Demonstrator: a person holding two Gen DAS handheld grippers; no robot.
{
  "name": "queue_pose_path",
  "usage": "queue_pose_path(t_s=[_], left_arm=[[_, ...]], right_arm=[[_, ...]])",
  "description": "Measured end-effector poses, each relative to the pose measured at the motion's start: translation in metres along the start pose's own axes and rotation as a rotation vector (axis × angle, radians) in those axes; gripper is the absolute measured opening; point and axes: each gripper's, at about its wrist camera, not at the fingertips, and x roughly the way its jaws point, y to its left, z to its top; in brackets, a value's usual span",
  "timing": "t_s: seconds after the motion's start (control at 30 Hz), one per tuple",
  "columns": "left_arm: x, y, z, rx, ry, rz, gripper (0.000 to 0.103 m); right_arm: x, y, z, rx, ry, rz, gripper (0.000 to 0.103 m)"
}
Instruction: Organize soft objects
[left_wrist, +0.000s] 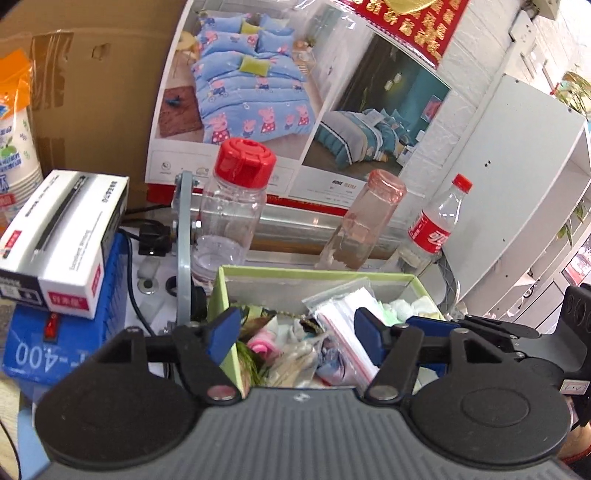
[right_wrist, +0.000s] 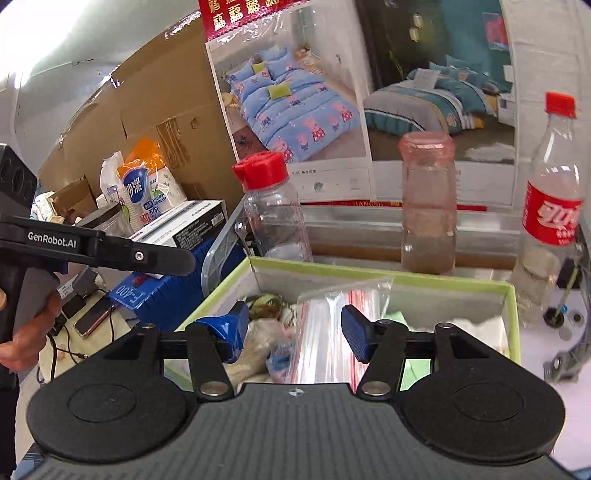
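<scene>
Behind green box (right_wrist: 388, 275) — "F-400" sealer (right_wrist: 155, 291), "GenRobot.AI" gripper (right_wrist: 96, 251).

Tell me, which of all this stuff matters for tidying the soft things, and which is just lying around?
Part of the job:
green box
zip bags
soft bits inside
left gripper, open
right gripper, open

Just lying about:
red-capped jar
pink jar
cola bottle
paper cups
</scene>
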Motion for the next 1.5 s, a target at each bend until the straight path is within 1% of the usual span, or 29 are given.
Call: queue_pose_path(t_s=[0.07, 0.23, 0.3, 0.43, 0.47, 0.53, 0.6, 0.7, 0.8, 0.83, 0.9, 0.97, 1.0, 1.1, 1.17, 1.23, 1.3, 1.37, 1.5], left_arm=[[-0.009, -0.005, -0.012, 0.016, -0.008, 0.017, 0.071], [-0.033, -0.019, -0.043, 0.035, -0.025, 0.060, 0.074], [-0.041, -0.026, -0.055, 0.032, -0.031, 0.063, 0.074], [-0.057, -0.043, -0.076, 0.025, -0.052, 0.041, 0.074], [-0.061, -0.049, -0.081, 0.034, -0.063, 0.055, 0.074], [-0.068, -0.064, -0.093, 0.061, -0.099, 0.116, 0.075], [-0.071, -0.078, -0.106, 0.093, -0.126, 0.166, 0.076], [-0.071, -0.093, -0.123, 0.110, -0.137, 0.218, 0.076], [-0.072, -0.100, -0.138, 0.112, -0.141, 0.282, 0.076], [-0.073, -0.100, -0.143, 0.107, -0.147, 0.297, 0.076], [-0.076, -0.101, -0.151, 0.092, -0.160, 0.327, 0.076], [-0.078, -0.102, -0.157, 0.082, -0.159, 0.343, 0.076], [-0.080, -0.102, -0.161, 0.078, -0.168, 0.345, 0.076], [-0.084, -0.105, -0.173, 0.085, -0.183, 0.364, 0.076], [-0.086, -0.107, -0.179, 0.087, -0.188, 0.370, 0.076], [-0.088, -0.109, -0.187, 0.086, -0.178, 0.366, 0.076], [-0.090, -0.111, -0.194, 0.097, -0.169, 0.367, 0.076], [-0.092, -0.112, -0.202, 0.103, -0.164, 0.367, 0.076], [-0.094, -0.114, -0.217, 0.098, -0.144, 0.338, 0.076]], right_arm=[[-0.011, 0.000, -0.009, 0.013, 0.008, -0.001, 0.042], [-0.049, 0.009, -0.040, 0.033, -0.008, -0.036, 0.044], [-0.064, 0.012, -0.052, 0.046, -0.020, -0.060, 0.046], [-0.087, 0.017, -0.069, 0.087, -0.028, -0.115, 0.047], [-0.091, 0.018, -0.073, 0.096, -0.029, -0.133, 0.048], [-0.096, 0.023, -0.080, 0.110, -0.028, -0.181, 0.048], [-0.100, 0.029, -0.089, 0.113, -0.045, -0.239, 0.048], [-0.105, 0.037, -0.103, 0.172, -0.085, -0.347, 0.048], [-0.108, 0.049, -0.114, 0.216, -0.096, -0.438, 0.049], [-0.109, 0.055, -0.118, 0.211, -0.099, -0.456, 0.049], [-0.111, 0.067, -0.125, 0.181, -0.102, -0.453, 0.049], [-0.116, 0.079, -0.132, 0.173, -0.138, -0.446, 0.049], [-0.120, 0.084, -0.136, 0.173, -0.167, -0.457, 0.049], [-0.133, 0.095, -0.146, 0.171, -0.259, -0.532, 0.049], [-0.142, 0.097, -0.149, 0.172, -0.305, -0.558, 0.049], [-0.151, 0.095, -0.152, 0.198, -0.331, -0.571, 0.049], [-0.154, 0.091, -0.158, 0.223, -0.318, -0.586, 0.049], [-0.153, 0.087, -0.165, 0.252, -0.284, -0.605, 0.049], [-0.149, 0.083, -0.182, 0.269, -0.216, -0.632, 0.049]])
